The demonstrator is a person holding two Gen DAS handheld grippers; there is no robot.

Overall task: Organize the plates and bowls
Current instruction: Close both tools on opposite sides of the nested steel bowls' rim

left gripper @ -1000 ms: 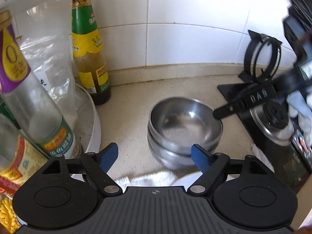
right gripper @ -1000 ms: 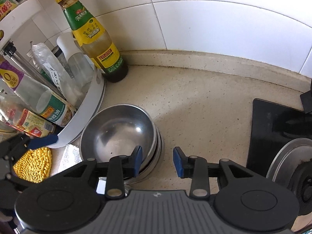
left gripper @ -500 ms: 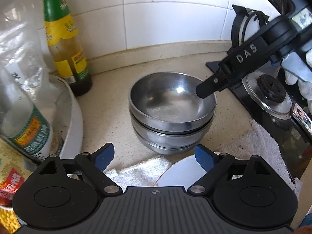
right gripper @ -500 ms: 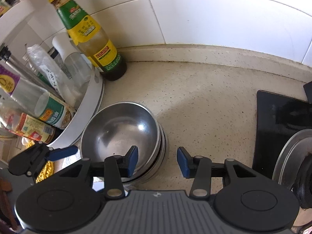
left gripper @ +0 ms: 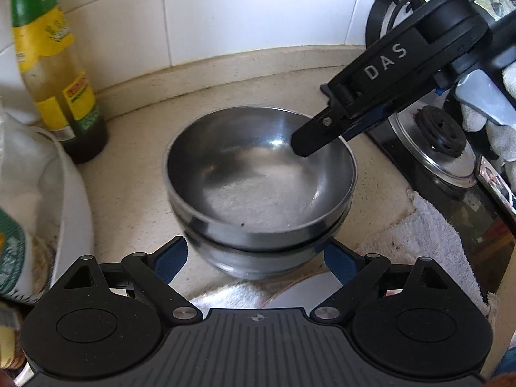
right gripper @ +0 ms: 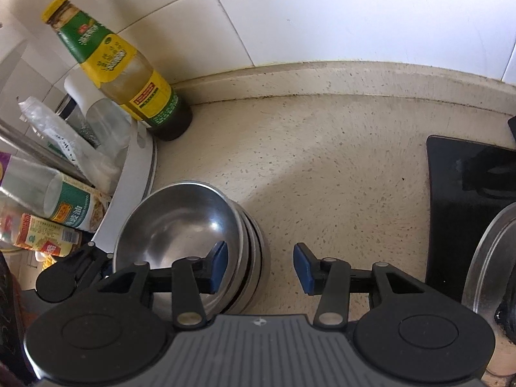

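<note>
Left wrist: nested steel bowls (left gripper: 258, 180), mouths upward.

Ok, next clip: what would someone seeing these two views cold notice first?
Probably the stack of steel bowls on the speckled counter, shiny, nested, in front of the white-tiled wall. The right hand-held gripper has one finger over the top bowl's inside and one outside its rim, pads not pressing, while the left hand-held gripper sits wide open at the stack's near side. A green-and-yellow sauce bottle stands in the corner behind.
</note>
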